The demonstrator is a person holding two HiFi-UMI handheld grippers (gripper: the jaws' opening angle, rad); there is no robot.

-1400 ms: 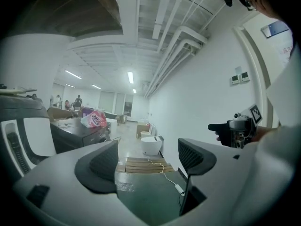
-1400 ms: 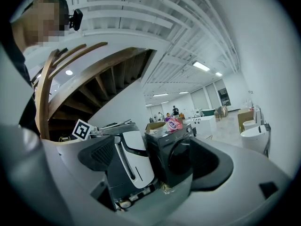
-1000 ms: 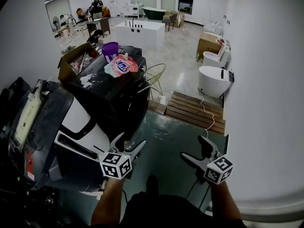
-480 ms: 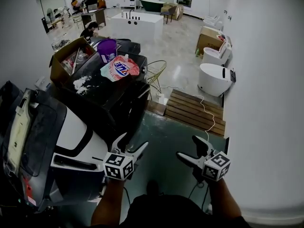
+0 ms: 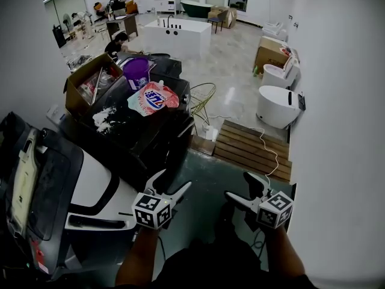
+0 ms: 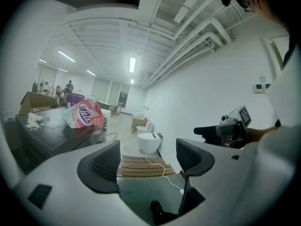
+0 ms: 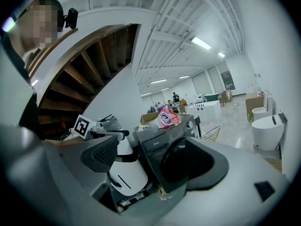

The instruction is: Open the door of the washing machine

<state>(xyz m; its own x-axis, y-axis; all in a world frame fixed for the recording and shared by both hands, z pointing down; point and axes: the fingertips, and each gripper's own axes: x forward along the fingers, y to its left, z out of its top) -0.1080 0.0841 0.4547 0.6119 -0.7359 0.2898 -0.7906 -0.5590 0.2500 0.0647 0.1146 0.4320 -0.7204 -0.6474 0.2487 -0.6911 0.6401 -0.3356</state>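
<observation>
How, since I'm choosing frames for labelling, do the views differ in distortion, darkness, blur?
Head view: fisheye curving, dark corners, black front-loading washing machine dim but sharp. Left gripper view: heavy vignette, white ceiling strip light. Right gripper view: bent edges, mosaic patch upper left.

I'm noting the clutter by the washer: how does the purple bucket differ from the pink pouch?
The purple bucket is one plain colour; the pink pouch is pink and white with blue lettering. The bucket stands upright; the pouch lies slumped. The bucket sits farther back, beside the cardboard box; the pouch is on top of the washing machine, nearer its front. Neither is being held.
</observation>
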